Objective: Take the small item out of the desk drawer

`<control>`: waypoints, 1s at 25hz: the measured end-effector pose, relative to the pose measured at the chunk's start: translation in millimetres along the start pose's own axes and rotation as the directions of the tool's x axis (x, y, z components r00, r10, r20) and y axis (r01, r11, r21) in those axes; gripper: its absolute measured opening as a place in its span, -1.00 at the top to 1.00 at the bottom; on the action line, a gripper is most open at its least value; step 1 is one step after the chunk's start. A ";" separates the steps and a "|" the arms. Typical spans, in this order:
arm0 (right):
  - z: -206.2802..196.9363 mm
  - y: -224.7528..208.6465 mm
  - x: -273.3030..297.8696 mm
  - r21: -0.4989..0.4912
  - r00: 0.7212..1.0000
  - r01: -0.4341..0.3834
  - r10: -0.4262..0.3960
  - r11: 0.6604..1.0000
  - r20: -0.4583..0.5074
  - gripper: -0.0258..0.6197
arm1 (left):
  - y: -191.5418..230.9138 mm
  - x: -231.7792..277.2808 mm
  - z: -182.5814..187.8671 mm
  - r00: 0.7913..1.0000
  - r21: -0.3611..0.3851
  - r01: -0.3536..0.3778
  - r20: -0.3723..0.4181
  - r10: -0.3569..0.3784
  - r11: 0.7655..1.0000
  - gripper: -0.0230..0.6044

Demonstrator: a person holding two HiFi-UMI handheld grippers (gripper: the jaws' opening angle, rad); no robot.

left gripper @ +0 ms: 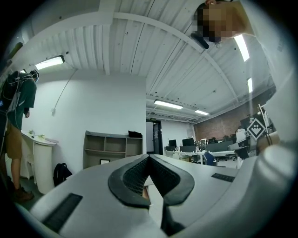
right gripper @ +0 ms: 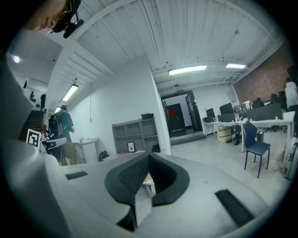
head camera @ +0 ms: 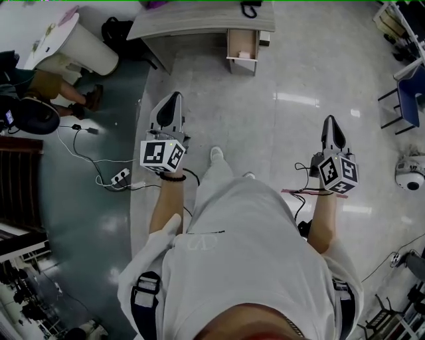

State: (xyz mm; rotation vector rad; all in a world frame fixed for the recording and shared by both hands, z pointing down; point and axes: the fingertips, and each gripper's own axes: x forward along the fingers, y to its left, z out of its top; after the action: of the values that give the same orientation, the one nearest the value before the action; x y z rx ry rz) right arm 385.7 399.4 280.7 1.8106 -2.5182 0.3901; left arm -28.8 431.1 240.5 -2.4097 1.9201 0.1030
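Shut and empty, left gripper (head camera: pixel 172 105) and right gripper (head camera: pixel 331 129) are held well short of the open drawer (head camera: pixel 242 64) (small item (head camera: pixel 244 54) inside) — straight ahead, left gripper nearer.

Head view: steeply down from above left gripper (head camera: pixel 174 98) and right gripper (head camera: pixel 329 123); desk (head camera: pixel 199 23) well ahead. Gripper views: level along own jaws, both catching the shelf unit (left gripper: pixel 113 148) beyond.

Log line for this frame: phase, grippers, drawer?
phase: pre-reach, desk ahead | left gripper: shut, empty | right gripper: shut, empty | drawer: open, item inside | contact: none
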 end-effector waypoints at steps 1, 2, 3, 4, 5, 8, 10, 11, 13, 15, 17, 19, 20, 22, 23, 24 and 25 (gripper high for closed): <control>-2.2 0.2 1.4 0.006 1.000 -0.006 0.006 1.000 -0.004 0.92 | -0.3 -0.2 -1.3 1.000 -0.003 -0.004 -0.003 0.004 1.000 0.93; -4.5 1.4 2.3 0.009 1.000 -0.011 0.011 1.000 -0.008 0.92 | -0.3 -0.8 -2.4 1.000 -0.003 -0.007 -0.006 0.007 1.000 0.93; -6.4 3.5 3.5 0.009 1.000 -0.015 0.015 1.000 -0.013 0.92 | 0.1 -1.2 -3.1 1.000 -0.001 -0.008 -0.010 0.008 1.000 0.93; -7.4 5.9 5.6 0.007 1.000 -0.020 0.020 1.000 -0.017 0.92 | 1.1 -1.1 -3.5 1.000 0.001 -0.007 -0.013 0.007 1.000 0.93; -7.6 8.0 8.1 0.004 1.000 -0.025 0.025 1.000 -0.018 0.92 | 2.2 -0.5 -3.5 1.000 0.002 -0.006 -0.015 0.006 1.000 0.93; -7.4 12.4 14.9 0.009 1.000 -0.029 0.029 1.000 -0.011 0.92 | 6.4 2.5 -3.4 1.000 0.006 0.000 -0.016 0.001 1.000 0.93; -9.5 15.5 19.3 0.015 0.999 -0.030 0.030 0.999 -0.013 0.92 | 10.5 4.9 -4.5 1.000 0.008 0.003 -0.017 -0.003 1.000 0.93; -11.1 17.4 21.7 0.015 0.999 -0.031 0.031 0.999 -0.016 0.92 | 13.0 6.0 -5.1 1.000 0.008 0.004 -0.017 -0.004 1.000 0.93; -13.2 20.4 28.0 0.012 0.999 -0.030 0.030 0.999 -0.020 0.92 | 18.7 11.0 -6.0 1.000 0.008 0.005 -0.012 -0.005 1.000 0.93; -11.7 23.1 37.7 0.009 0.999 -0.026 0.026 1.000 -0.019 0.92 | 26.7 21.7 -6.9 1.000 0.003 0.010 -0.005 -0.010 1.000 0.93; -8.4 28.5 48.8 0.002 1.000 -0.023 0.023 1.000 -0.019 0.92 | 36.4 33.1 -8.3 1.000 -0.008 0.016 0.002 -0.016 1.000 0.93; -4.4 34.3 62.6 -0.010 1.000 -0.024 0.024 1.000 -0.020 0.92 | 46.8 44.1 -9.3 1.000 -0.017 0.023 0.010 -0.022 1.000 0.93; -2.2 37.1 70.7 -0.015 1.000 -0.024 0.023 1.000 -0.020 0.92 | 52.5 50.1 -9.6 1.000 -0.020 0.025 0.013 -0.025 0.999 0.93; 2.1 42.6 87.1 -0.023 1.000 -0.021 0.020 1.000 -0.019 0.92 | 64.4 62.9 -11.0 0.999 -0.025 0.033 0.017 -0.032 0.999 0.93; 4.3 45.8 95.1 -0.030 1.000 -0.018 0.017 0.999 -0.019 0.92 | 71.1 69.5 -12.5 0.999 -0.028 0.037 0.016 -0.037 0.999 0.93; 6.1 49.7 103.2 -0.042 1.000 -0.013 0.012 0.999 -0.018 0.92 | 78.8 76.0 -14.3 0.999 -0.033 0.041 0.015 -0.040 0.999 0.93; 7.4 54.2 111.4 -0.057 1.000 -0.007 0.006 0.998 -0.019 0.92 | 87.2 82.1 -15.9 0.999 -0.040 0.044 0.014 -0.043 0.998 0.93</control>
State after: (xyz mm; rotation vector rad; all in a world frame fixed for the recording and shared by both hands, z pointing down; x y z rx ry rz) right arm 299.4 310.2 280.6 1.7711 -2.4964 0.3310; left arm -95.3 330.5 248.7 -2.4683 1.8769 0.1569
